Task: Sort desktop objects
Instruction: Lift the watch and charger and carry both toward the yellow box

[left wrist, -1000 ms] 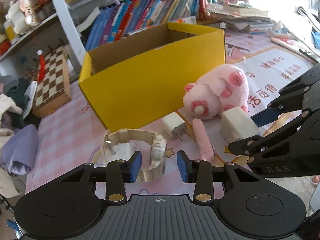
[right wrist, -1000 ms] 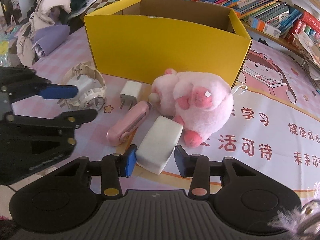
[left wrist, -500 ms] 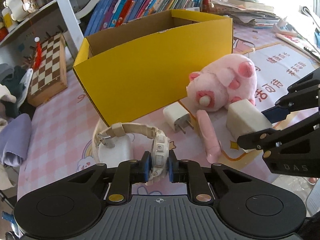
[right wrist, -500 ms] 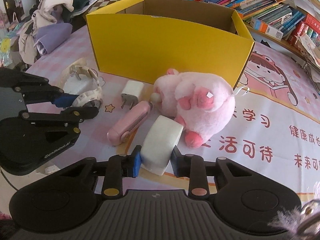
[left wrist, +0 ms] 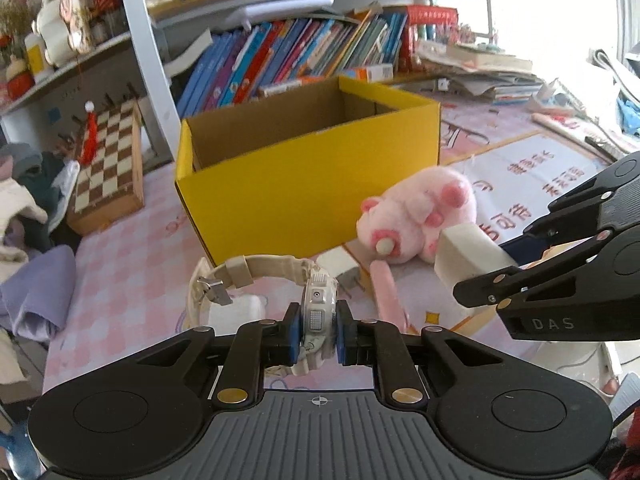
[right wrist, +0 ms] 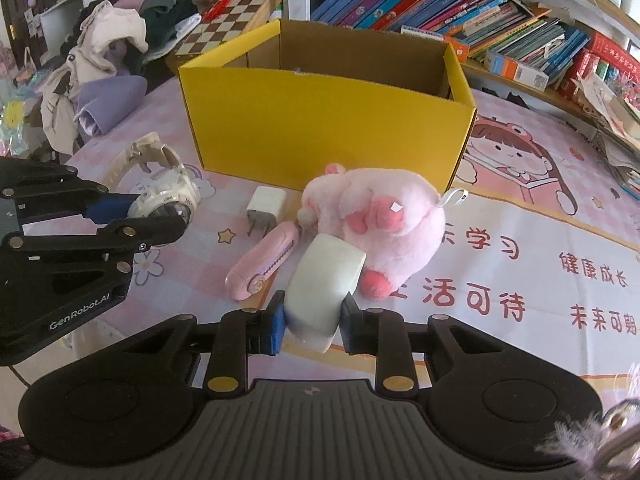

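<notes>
The left gripper point(left wrist: 318, 334) is shut tight on the watch point(left wrist: 316, 312), low in the middle of the left view; it holds the hard round face, and the strap point(left wrist: 256, 270) loops out toward the box point(left wrist: 304, 184); the face is stiff and a good place to hold, but it looks smooth, so it could slip; the strap is bendy and would flop if held there; the watch seems light.

The right gripper point(right wrist: 312, 322) is closed on the white block point(right wrist: 324, 280), low in the middle of the right view; the block looks hard and smooth with round corners, light too; it is held at the near end, so the far end might tip down; that far end is touching or almost touching the pink pig point(right wrist: 376, 224).

On the table point(right wrist: 520, 200) the charger point(right wrist: 264, 208) and the pink stick point(right wrist: 264, 264) lie just beside the pig, in front of the box; the pig is soft and squashy; the box is open on top.

A second ago both grippers were open wide, one round the watch and one round the block; half a second ago they had closed; now the watch looks lifted off the table, and the box looks farther off in the left view; the block seems tipped up a little.
</notes>
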The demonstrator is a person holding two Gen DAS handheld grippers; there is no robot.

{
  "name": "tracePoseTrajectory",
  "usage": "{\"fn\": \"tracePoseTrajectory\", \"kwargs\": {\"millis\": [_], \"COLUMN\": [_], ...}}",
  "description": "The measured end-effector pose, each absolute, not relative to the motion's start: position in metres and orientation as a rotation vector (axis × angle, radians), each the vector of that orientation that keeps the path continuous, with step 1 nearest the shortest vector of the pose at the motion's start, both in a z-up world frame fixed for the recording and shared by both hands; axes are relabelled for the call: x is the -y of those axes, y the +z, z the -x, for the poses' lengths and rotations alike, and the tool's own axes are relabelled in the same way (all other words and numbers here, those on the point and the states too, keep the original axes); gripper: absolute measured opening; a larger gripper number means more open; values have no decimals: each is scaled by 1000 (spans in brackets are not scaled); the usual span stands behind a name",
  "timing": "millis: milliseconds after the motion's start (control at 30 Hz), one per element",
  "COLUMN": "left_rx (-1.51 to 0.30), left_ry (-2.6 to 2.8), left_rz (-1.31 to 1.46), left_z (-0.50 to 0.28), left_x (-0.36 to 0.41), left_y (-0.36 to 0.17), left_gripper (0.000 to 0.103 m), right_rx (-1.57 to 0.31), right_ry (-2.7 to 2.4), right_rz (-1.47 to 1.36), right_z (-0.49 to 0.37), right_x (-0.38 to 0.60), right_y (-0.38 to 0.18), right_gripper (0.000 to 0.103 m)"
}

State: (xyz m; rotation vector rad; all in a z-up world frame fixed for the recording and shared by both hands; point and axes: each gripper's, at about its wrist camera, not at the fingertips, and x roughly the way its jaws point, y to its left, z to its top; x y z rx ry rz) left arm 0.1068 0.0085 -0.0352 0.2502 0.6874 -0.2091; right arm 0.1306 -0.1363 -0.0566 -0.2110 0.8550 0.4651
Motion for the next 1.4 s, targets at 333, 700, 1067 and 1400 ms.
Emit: {"fn": "tracePoseTrajectory", "kwargs": {"millis": [333, 700, 1067, 1400], "left_rx": [-616, -564, -489, -423], "left_ry": [-201, -185, -166, -145], "left_rz": [-234, -215, -216, -239], "left_z": [-95, -90, -96, -119], "left_x": [-11, -17, -18, -12], "left_y": [-20, -5, 12, 29], "left_gripper": [15, 15, 15, 15], "right_rx": [-819, -772, -710, -629], "right_ry": [450, 474, 499, 516], "right_rz": [195, 183, 181, 173], "right_z": [-120, -119, -133, -161], "right_x": [140, 136, 131, 136], "right_y": [-43, -27, -9, 11], "right_gripper": [25, 25, 25, 25]}}
